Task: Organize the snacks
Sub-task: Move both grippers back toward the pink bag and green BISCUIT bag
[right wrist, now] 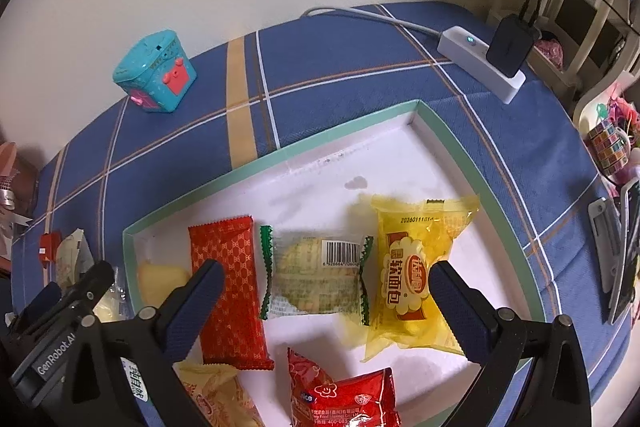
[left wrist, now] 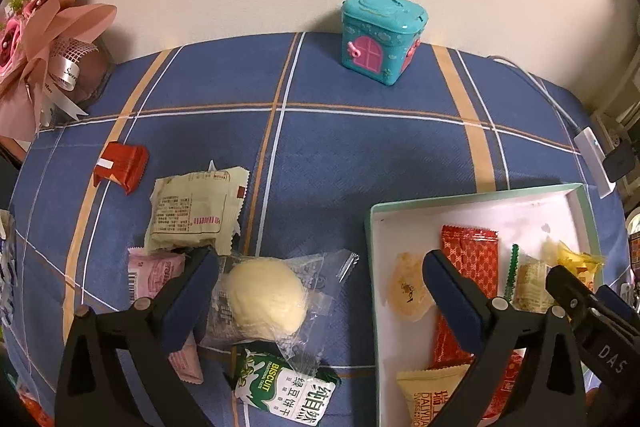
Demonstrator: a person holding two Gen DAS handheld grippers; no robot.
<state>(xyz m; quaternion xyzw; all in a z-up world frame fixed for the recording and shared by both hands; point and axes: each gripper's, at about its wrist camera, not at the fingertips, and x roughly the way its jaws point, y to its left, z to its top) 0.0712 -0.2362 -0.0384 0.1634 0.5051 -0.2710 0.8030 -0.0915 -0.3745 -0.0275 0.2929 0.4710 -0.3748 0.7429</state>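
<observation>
Snacks lie partly in the white box (right wrist: 476,163) and partly on the blue cloth (left wrist: 340,155), where the left gripper (left wrist: 320,283), jaws wide apart, hovers over a clear-wrapped bun (left wrist: 266,297) beside a green packet (left wrist: 286,391) reading "BISCUIT", while the right gripper (right wrist: 326,285), equally spread and empty, hangs above the box's barcoded cake (right wrist: 316,273).

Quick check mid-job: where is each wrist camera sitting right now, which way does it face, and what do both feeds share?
Left wrist: above the blue cloth, facing the wall over the clear-wrapped bun; open left gripper shows, right gripper at the edge.
Right wrist: above the white box, facing the wall; open right gripper shows.
Shared: box, red patterned packet, teal toy house.
</observation>
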